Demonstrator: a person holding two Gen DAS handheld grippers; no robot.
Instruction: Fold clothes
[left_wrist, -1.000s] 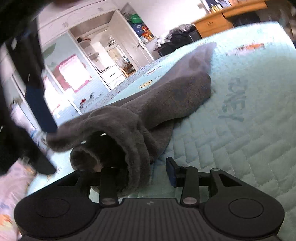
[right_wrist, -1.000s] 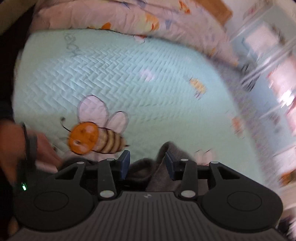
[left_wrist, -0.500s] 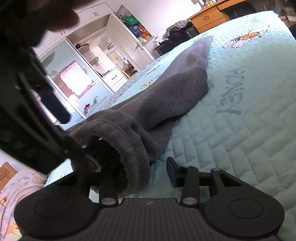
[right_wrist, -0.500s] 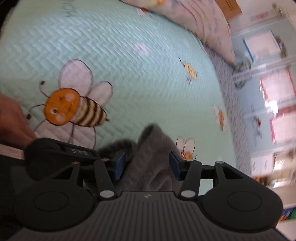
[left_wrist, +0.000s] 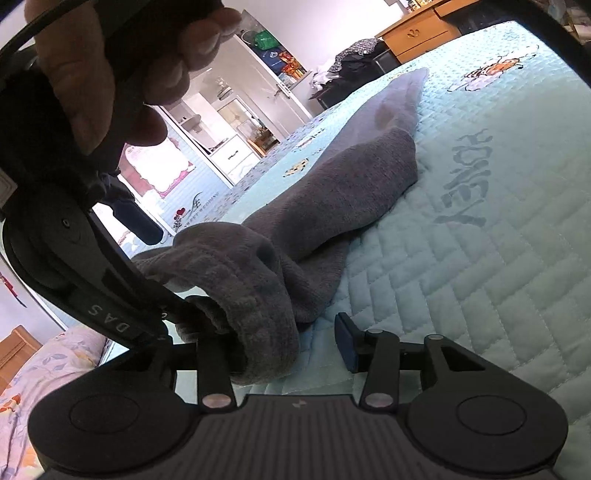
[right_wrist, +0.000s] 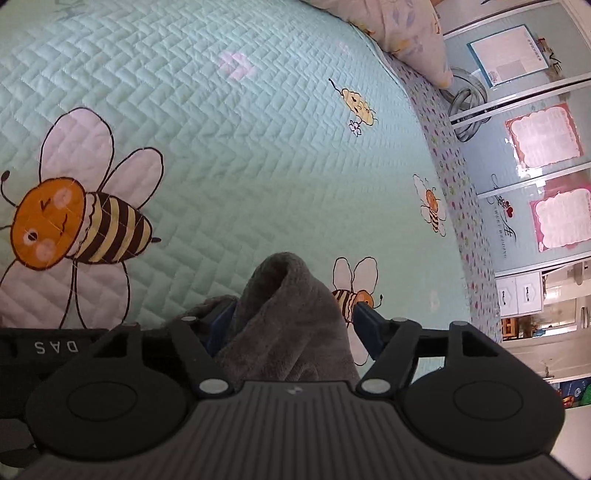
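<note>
Mint quilt (left_wrist: 498, 258) underneath, grey sock (left_wrist: 332, 206) stretched across it — its cuff bunched over the left claw (left_wrist: 291, 343), fingers wide apart, and between the right claw (right_wrist: 291, 325), also spread, nothing pinched.

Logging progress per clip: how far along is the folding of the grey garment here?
Early stage. Done: nothing looks folded; the grey garment lies stretched out and rumpled on the mint quilt. In hand: its near end is bunched up between the left tongs and the right tongs, both standing open with cloth between their fingers. Left: a firm grip, smoothing it flat, then making each fold.
</note>
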